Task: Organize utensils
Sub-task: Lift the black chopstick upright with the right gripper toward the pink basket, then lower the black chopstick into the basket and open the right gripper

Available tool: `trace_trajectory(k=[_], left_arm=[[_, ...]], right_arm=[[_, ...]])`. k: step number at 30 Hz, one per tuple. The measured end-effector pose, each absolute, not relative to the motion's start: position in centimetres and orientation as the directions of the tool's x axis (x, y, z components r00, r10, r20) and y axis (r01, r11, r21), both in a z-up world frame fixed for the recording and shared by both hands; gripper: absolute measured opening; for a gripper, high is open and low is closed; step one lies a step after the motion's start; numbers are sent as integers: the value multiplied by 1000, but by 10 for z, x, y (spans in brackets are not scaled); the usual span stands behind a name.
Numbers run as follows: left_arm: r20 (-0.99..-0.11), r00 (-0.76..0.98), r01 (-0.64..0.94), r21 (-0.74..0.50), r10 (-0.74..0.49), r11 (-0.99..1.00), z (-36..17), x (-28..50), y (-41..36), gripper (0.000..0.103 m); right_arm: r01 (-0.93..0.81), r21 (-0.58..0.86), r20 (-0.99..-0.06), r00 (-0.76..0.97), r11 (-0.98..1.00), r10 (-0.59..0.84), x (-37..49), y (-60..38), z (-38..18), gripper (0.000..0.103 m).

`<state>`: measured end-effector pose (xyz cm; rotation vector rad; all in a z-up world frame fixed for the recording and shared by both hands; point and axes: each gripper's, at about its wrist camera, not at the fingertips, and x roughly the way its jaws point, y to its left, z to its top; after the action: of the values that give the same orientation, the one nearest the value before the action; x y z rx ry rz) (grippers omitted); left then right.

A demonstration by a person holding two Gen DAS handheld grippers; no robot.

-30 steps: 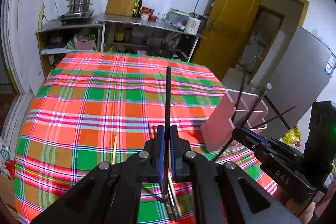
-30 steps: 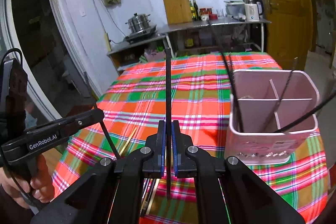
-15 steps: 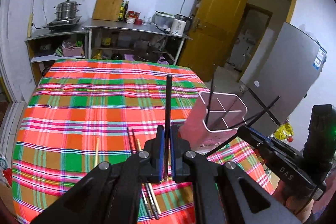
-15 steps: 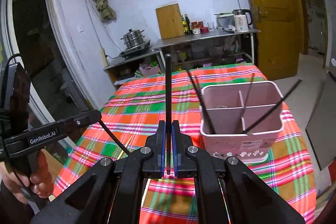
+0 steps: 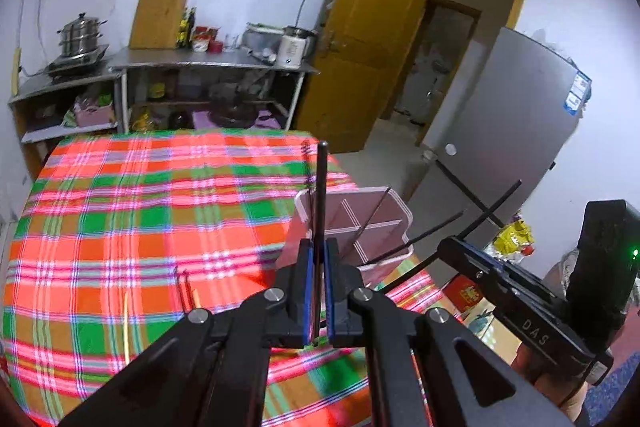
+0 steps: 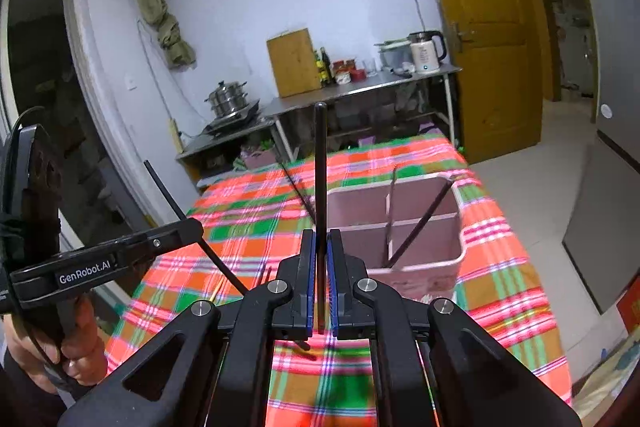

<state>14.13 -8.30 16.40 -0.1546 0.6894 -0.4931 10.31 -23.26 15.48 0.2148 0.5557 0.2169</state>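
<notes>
Bench [image 5: 120, 227] under a red and green checked cloth, filling the lower half of both views. On its far right part stands the pink holder [image 5: 297, 243], divided into compartments, with a few stored chopsticks [image 6: 424, 223] leaning inside; which compartment each one is in cannot be told for sure.

Left tongs [image 5: 316, 247] closed narrow on a black chopstick [image 5: 321, 195], gripped low so that most of it points up and forward. Right tongs [image 6: 320, 239] closed in the same way on a second black chopstick [image 6: 320, 163], also pointing forward. Both sticks carried in the air, well above the cloth, not touching the holder.

Compared with a second ago: both tongs lifted and drawn back toward the near side, so the holder looks lower and farther. In the left view the holder has gone from the right side to directly behind the held stick. Judged from this, left chopstick now lined up with the holder and probably next to go in, tip down. The right one waits just left of the holder.

Still lying on the cloth, near left of the holder: some loose chopsticks [image 5: 185, 287], dark and thin, and one pale one [image 5: 126, 327]. So the task seems only partly done.
</notes>
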Motion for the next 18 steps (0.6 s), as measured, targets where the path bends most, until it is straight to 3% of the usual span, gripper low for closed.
trace_trajectory(k=[10,18], left_arm=[[-490,697,436,-289,-523,852,216,167,-105,6],[-486,703,433,-285,-518,855,210,189,-117,6]], right_arm=[[-138,233,-402,888,963,224,111,-246,205,5],[-111,224,-400,896,968,195,135,-251,207,5]])
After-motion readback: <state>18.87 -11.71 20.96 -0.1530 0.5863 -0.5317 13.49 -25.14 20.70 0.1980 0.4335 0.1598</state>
